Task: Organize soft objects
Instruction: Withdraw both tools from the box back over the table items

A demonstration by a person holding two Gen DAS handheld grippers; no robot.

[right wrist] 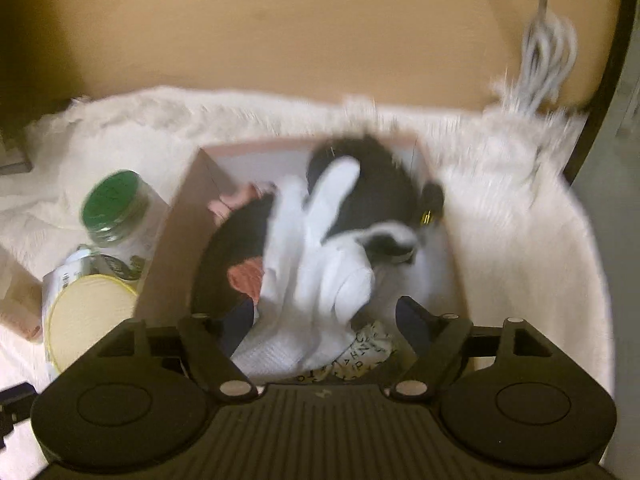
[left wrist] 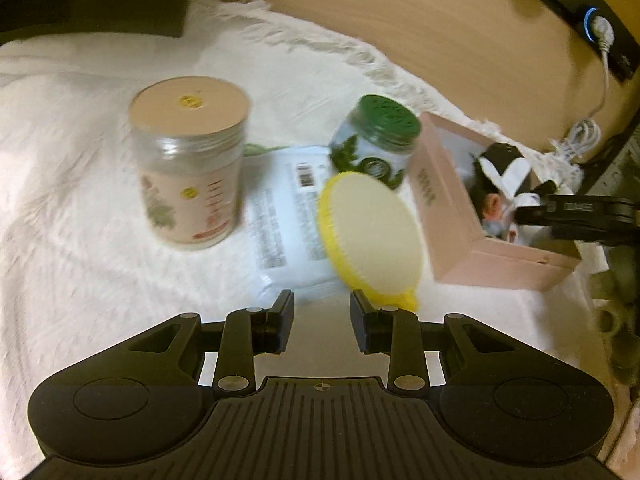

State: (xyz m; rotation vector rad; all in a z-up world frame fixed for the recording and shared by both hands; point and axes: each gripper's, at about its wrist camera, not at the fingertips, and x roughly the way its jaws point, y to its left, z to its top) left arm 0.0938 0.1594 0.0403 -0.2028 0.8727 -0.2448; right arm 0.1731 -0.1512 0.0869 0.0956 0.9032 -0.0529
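Note:
A pink box (left wrist: 448,216) stands on a white cloth at the right and holds soft things: a black-and-white plush (right wrist: 360,200), white fabric (right wrist: 312,280), a printed cloth (right wrist: 360,360). My right gripper (right wrist: 320,312) is open over the box, its jaws wide apart on either side of the white fabric; it also shows in the left wrist view (left wrist: 532,212). My left gripper (left wrist: 322,316) is open and empty, low over the cloth, just before a yellow-rimmed round sponge (left wrist: 372,240) that leans on a white wipes pack (left wrist: 288,224).
A tall clear jar with a tan lid (left wrist: 188,164) stands at the left. A green-lidded jar (left wrist: 376,140) stands beside the box. The wooden desk (left wrist: 400,20) lies behind, with a power strip (left wrist: 592,24) and a coiled white cable (right wrist: 548,56) at the far right.

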